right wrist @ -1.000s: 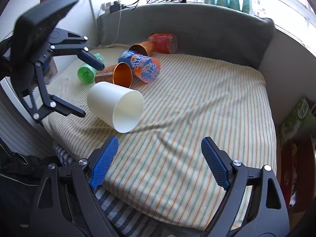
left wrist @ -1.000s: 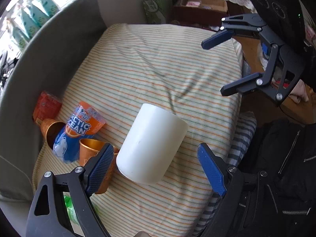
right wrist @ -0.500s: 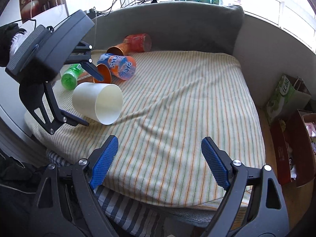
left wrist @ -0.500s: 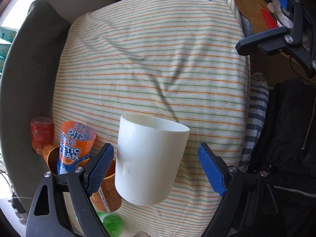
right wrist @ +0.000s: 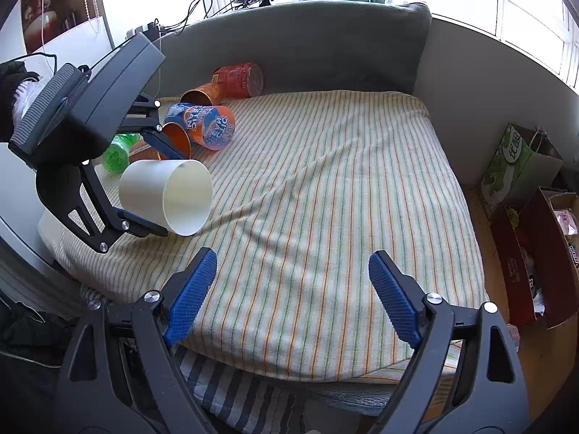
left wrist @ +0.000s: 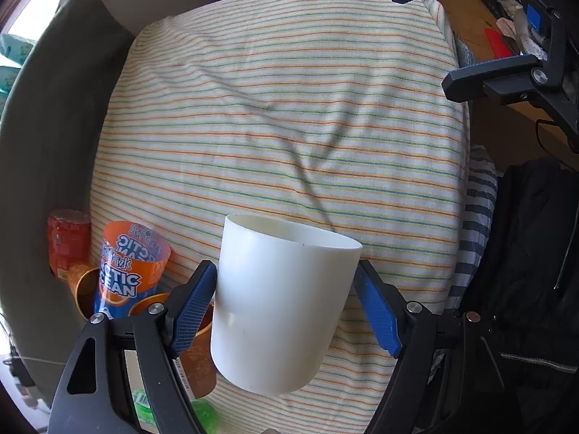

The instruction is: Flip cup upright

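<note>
A plain white cup (left wrist: 278, 296) lies on its side, mouth pointing away from my left gripper, held a little above the striped cloth. My left gripper (left wrist: 286, 300) is shut on the white cup, blue pads against both sides. In the right wrist view the white cup (right wrist: 163, 191) shows at the left with its open mouth facing right, and the left gripper (right wrist: 159, 184) clamps it from above and below. My right gripper (right wrist: 293, 296) is open and empty over the front edge of the cushion.
An orange-and-blue printed cup (right wrist: 204, 124), two copper cups (right wrist: 202, 94), a red can (right wrist: 240, 80) and a green bottle (right wrist: 117, 152) lie at the cushion's back left. The grey sofa back (right wrist: 325, 43) curves behind. Boxes and a bag (right wrist: 521, 166) stand on the floor at right.
My left gripper has closed on the white cup and lifted it off the cloth. The right gripper has drawn back slightly.
</note>
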A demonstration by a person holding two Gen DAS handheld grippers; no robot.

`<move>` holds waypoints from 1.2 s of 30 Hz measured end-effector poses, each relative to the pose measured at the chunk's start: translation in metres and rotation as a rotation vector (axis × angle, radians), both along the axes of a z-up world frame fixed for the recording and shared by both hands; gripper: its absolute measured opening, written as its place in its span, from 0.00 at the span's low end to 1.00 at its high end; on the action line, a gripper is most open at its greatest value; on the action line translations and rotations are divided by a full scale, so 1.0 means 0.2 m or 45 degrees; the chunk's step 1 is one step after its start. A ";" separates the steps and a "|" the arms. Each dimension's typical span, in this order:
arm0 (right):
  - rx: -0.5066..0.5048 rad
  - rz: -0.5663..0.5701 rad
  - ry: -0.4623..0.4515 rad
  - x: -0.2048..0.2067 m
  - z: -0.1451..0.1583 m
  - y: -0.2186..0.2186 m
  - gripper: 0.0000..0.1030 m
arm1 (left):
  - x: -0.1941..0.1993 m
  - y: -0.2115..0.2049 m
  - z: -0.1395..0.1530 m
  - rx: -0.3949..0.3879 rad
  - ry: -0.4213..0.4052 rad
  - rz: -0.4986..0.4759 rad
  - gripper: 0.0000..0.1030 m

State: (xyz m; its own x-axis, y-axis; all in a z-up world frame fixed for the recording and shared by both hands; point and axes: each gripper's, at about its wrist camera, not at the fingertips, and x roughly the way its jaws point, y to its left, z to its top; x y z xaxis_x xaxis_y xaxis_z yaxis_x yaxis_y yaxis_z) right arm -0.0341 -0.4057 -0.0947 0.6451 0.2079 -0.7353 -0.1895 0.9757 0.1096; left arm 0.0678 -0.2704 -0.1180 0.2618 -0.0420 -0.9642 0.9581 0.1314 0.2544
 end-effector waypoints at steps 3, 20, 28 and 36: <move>0.004 -0.002 0.003 0.00 0.00 0.00 0.86 | -0.03 0.00 0.02 -0.030 -0.009 0.020 0.75; -0.002 0.031 -0.029 0.01 0.05 0.09 0.86 | -0.01 0.20 0.17 -0.364 -0.037 0.262 0.74; -0.015 0.076 -0.055 0.03 0.09 0.19 0.86 | -0.02 0.34 0.21 -0.536 -0.026 0.404 0.74; -0.027 0.111 -0.075 0.03 0.12 0.28 0.86 | -0.02 0.47 0.21 -0.656 -0.011 0.516 0.74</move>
